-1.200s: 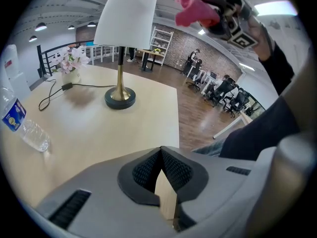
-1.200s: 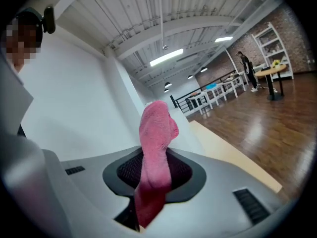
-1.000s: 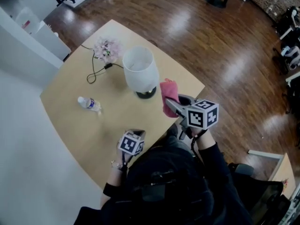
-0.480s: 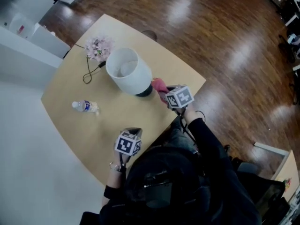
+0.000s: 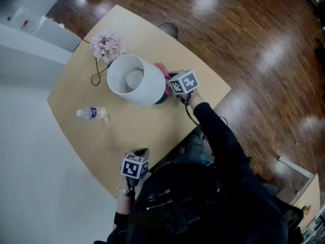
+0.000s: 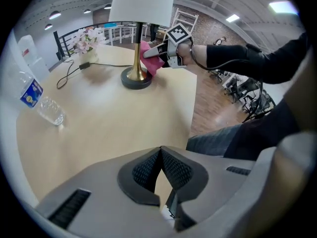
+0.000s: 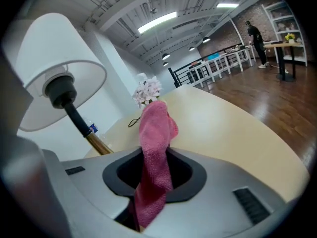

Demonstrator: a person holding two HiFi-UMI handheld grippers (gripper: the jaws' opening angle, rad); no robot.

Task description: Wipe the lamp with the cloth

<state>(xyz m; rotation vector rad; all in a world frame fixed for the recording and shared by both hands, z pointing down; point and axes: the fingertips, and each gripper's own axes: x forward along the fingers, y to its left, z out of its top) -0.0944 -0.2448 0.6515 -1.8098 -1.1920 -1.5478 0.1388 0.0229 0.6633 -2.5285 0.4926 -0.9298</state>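
A white-shaded lamp [image 5: 131,80] with a brass stem [image 6: 138,51] and dark round base [image 6: 136,79] stands on the pale wooden table [image 5: 152,131]. My right gripper [image 5: 166,80] is shut on a pink cloth [image 7: 156,148] that sticks up between its jaws. It holds the cloth [image 6: 150,58] under the shade, right beside the stem; whether it touches the stem I cannot tell. The shade [image 7: 54,68] and stem [image 7: 84,128] fill the left of the right gripper view. My left gripper [image 6: 159,167] is shut and empty, low over the table's near edge [image 5: 140,153].
A plastic water bottle [image 5: 91,113] lies on the table's left side. Pink flowers [image 5: 108,46] stand at the far corner, and a black cable [image 5: 96,75] runs from them towards the lamp. Wooden floor lies beyond the table's right edge.
My right gripper has carried the pink cloth down and in, from beside the shade to under it next to the stem. The left gripper has shifted slightly along the near edge, still shut.
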